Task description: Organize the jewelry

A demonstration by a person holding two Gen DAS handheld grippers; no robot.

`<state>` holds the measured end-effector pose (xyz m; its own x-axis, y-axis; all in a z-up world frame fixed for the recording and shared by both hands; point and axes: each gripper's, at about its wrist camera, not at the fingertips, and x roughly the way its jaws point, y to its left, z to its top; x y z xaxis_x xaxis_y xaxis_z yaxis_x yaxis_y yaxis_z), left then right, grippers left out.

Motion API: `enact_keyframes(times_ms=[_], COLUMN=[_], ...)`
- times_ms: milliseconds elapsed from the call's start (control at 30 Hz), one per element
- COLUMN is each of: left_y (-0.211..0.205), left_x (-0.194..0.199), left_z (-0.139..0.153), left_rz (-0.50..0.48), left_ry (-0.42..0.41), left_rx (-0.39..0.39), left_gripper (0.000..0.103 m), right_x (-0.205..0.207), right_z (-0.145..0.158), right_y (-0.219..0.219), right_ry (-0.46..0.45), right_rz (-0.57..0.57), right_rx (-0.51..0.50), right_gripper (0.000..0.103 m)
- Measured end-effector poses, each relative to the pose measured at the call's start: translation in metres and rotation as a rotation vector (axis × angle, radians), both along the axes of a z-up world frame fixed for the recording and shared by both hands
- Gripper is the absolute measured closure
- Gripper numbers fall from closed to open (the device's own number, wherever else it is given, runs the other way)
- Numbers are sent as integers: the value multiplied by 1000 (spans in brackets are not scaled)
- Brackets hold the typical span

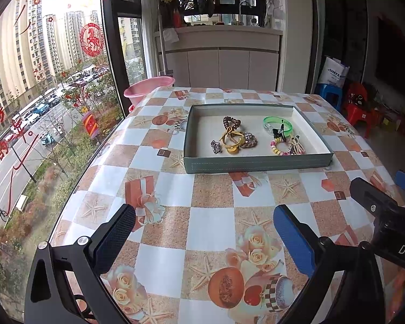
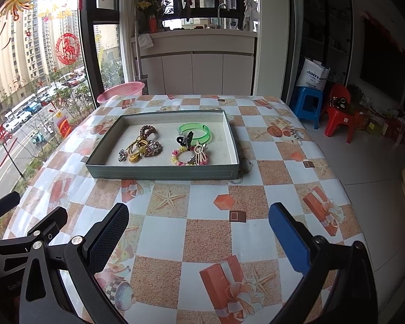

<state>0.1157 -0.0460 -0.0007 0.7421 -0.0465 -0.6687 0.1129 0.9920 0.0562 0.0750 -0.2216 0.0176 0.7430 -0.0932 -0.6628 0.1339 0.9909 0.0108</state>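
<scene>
Both tools hover over the near part of the surface [image 2: 208, 232], well short of the tray. Left tool [image 1: 205, 232]: jaws spread wide, nothing between them. Right tool [image 2: 199, 229]: same, wide and empty.

All jewelry in view sits inside the shallow grey tray [image 2: 162, 174], in two loose clusters:
- Left cluster: brown bead bracelet [image 2: 148, 131] at the far side, yellow cord piece [image 2: 136, 148], braided band [image 2: 154, 148], small silver piece [image 2: 122, 155] nearest the left wall.
- Right cluster: green bangle [image 2: 195, 132] at the far side, black clip [image 2: 185, 139] lying over its near edge, pastel bead bracelet [image 2: 179, 158], cream pendant piece [image 2: 199, 156] touching it.

Nothing loose on the surface outside the tray that I can see. This fits either pieces already gathered in the tray, or a pile waiting to be sorted out of it; can't tell which.

Risks from here:
- Pieces overlap and touch. Gripping one likely drags a neighbour along, especially the yellow cord against the braided band and the clip on the bangle.
- Wide jaws coming down on a cluster could catch two items.
- Tray looks light. A finger clipping the near wall could shove it.
- Bangle is smooth and rigid, so it could squirt out of a flat pinch.
- Small silver piece is close to the wall, leaving little finger room.
</scene>
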Motion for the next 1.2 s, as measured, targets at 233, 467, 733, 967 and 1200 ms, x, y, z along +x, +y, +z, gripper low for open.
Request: enact_keyframes(times_ms=[233, 467, 733, 967, 1200], left_y=[0, 0, 1, 3, 3], left_x=[0, 0, 2, 2, 2], left_z=[0, 0, 0, 0, 0], left_rz=[0, 0, 2, 7, 8], left_ry=[3, 3, 3, 8, 10], left_rx=[0, 1, 4, 2, 1], left_gripper=[0, 0, 0, 0, 0], right_x=[0, 2, 2, 3, 2], right_z=[0, 0, -1, -1, -1], right_y=[0, 1, 1, 1, 1], right_ry=[0, 1, 1, 0, 0], right_rz=[0, 2, 2, 1, 2], right_rx=[0, 1, 1, 0, 0], right_gripper=[0, 0, 0, 0, 0])
